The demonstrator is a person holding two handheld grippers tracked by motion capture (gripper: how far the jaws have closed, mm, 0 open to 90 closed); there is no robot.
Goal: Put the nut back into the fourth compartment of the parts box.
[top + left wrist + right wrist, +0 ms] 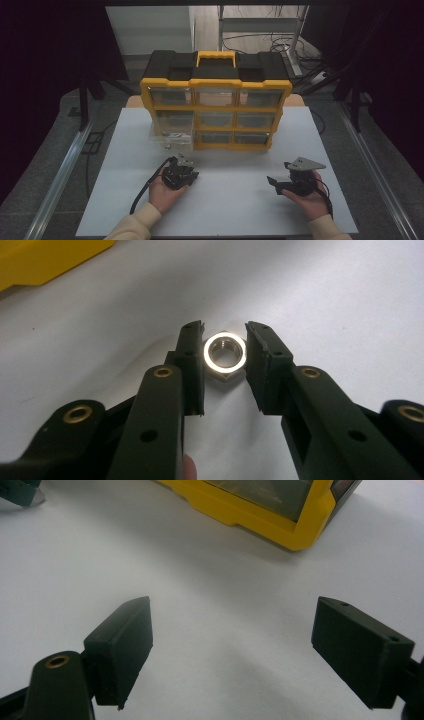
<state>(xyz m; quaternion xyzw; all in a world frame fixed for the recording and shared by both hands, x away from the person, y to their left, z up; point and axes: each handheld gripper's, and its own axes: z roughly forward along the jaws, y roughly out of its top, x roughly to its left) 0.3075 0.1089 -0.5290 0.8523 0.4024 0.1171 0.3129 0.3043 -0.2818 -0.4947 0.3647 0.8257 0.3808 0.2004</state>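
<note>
- Hex nut point(226, 358): bright metal, threaded bore facing up, lying flat on the white surface point(325, 295), well in front of the yellow drawer cabinet point(216, 107).
- Sits between the pads of the left claw point(225, 355); jaws narrowed to a small gap, left pad at or just against a flat, right pad a hair off. Not yet a sure squeeze, as far as can be told.
- Likely handling: small, dense for its size, fully rigid, no risk of crushing. Smooth plated faces, so probably slippery against hard black pads; apt to twist or squirt out if pinched on two corners.
- Best hold: across two opposite flats, pads low and square to them, nut kept level.
- Low profile on the surface: little height to catch, so pad tips need to reach almost down to the surface.
- Right claw point(232, 650): jaws spread wide, nothing between them, resting apart to the right, pointed toward the cabinet's lower corner.
- One clear drawer point(171, 136) at the cabinet's lower left stands pulled out.
</note>
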